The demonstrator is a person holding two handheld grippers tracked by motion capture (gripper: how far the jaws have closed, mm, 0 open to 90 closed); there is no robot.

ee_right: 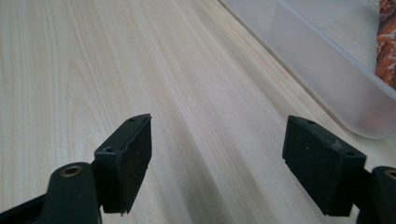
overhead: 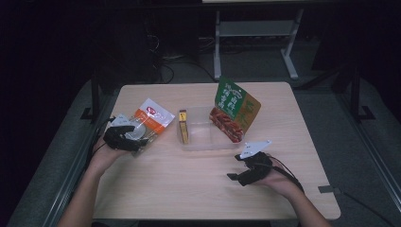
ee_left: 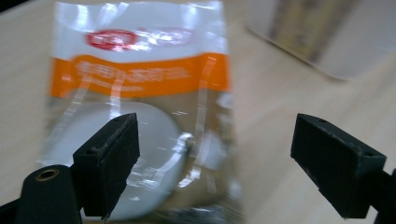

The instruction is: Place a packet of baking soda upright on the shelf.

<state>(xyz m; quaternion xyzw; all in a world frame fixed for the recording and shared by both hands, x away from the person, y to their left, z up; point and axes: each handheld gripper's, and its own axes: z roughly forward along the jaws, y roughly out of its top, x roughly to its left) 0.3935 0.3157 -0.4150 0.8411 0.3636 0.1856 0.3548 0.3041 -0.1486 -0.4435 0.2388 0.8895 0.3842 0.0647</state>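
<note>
While both forearms come in from the near edge of the wooden table (overhead: 189,184), only the left hand is at a thing. Left forearm angles up from the near-left corner, hand cupped under the left gripper (overhead: 124,137) at the table's left edge, gripper pointing toward the far right. It sits over the near end of the orange-and-white pouch (overhead: 149,122), which lies flat on the table left of the clear plastic tub (overhead: 204,137).

Left gripper view: jaws spread wide, nothing pinched. Pouch (ee_left: 140,116) is below and ahead of them, orange band and white top at the far end, clear window with something pale and round inside at the near end. Left pad overlaps the pouch in frame, right pad is over bare table. Cannot tell if either pad touches the film; view is blurred.

Right forearm comes in from the near-right corner, hand low on the table, right gripper (overhead: 246,171) pointing left and slightly away, just in front of the tub's near-right corner. Right gripper view: jaws spread wide over bare wood, empty, tub wall (ee_right: 327,79) ahead to the right.

Tub holds a yellow box (overhead: 183,126) on edge at its left end and a green snack bag (overhead: 235,109) leaning upright at its right end.
</note>
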